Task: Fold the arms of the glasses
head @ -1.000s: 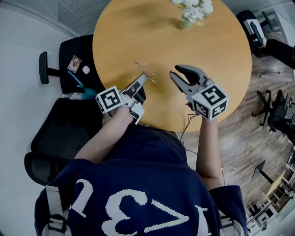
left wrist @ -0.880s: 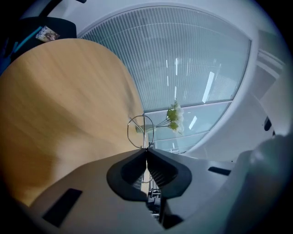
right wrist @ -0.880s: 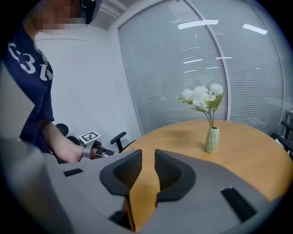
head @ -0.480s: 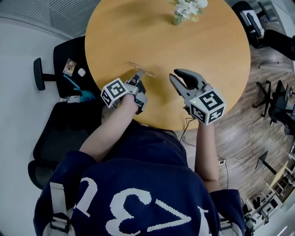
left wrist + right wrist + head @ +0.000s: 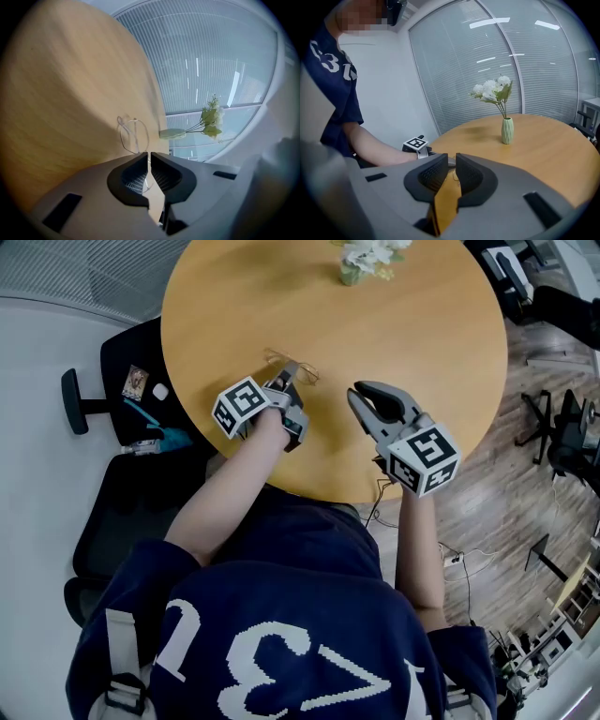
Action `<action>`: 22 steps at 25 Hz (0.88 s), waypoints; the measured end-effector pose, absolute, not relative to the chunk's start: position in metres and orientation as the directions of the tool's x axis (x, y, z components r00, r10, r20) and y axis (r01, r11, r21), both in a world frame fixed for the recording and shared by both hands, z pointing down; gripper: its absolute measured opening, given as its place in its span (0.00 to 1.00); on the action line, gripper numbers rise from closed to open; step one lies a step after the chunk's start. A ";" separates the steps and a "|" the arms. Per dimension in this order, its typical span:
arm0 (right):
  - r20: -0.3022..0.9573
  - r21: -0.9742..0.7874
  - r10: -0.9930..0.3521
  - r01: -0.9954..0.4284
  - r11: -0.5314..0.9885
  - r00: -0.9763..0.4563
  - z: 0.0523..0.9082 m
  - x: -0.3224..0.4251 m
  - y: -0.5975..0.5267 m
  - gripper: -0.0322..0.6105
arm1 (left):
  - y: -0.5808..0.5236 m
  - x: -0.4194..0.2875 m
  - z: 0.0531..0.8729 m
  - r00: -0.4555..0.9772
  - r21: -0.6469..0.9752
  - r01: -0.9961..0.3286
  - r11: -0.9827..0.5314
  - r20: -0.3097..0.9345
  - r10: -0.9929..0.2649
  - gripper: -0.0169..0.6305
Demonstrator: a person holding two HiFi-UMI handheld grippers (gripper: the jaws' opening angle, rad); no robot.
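Barely begun: pinches the glasses (image 5: pixel 281 358) by one thin arm in the closed left gripper (image 5: pixel 290 381) over the table (image 5: pixel 412 334). Holds the right gripper (image 5: pixel 362 396) nearby, empty, jaws just narrowing. Apparently leaves both arms unfolded.

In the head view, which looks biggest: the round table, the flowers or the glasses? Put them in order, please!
1. Round table, by far.
2-3. Flowers and glasses look about alike: the picture's edge cuts the flowers, and the left hand-held gripper hides part of the glasses.
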State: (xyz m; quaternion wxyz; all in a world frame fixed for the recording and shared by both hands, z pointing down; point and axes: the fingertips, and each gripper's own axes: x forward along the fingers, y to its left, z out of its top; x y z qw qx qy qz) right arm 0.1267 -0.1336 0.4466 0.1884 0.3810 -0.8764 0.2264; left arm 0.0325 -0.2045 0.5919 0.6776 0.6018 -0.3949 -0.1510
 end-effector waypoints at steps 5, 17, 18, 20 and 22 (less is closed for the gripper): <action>0.500 -0.261 -0.585 -0.755 0.602 -0.639 0.448 0.129 -0.132 0.16 | -0.213 0.041 0.597 0.646 0.932 -0.277 0.232 0.360 -0.673 0.06; 0.437 -0.157 -0.687 -0.802 0.577 -0.580 0.423 0.137 -0.152 0.12 | -0.212 0.015 0.552 0.651 0.907 -0.421 0.012 0.311 -0.693 0.05; 0.425 -0.138 -0.703 -0.809 0.572 -0.570 0.418 0.138 -0.155 0.11 | -0.213 0.011 0.542 0.652 0.897 -0.442 -0.031 0.297 -0.697 0.05; 0.395 -0.106 -0.735 -0.822 0.559 -0.551 0.406 0.140 -0.159 0.11 | -0.215 0.004 0.520 0.656 0.860 -0.494 -0.129 0.272 -0.704 0.05; 0.368 -0.080 -0.765 -0.837 0.541 -0.529 0.394 0.142 -0.162 0.11 | -0.216 -0.002 0.497 0.659 0.787 -0.569 -0.237 0.265 -0.704 0.05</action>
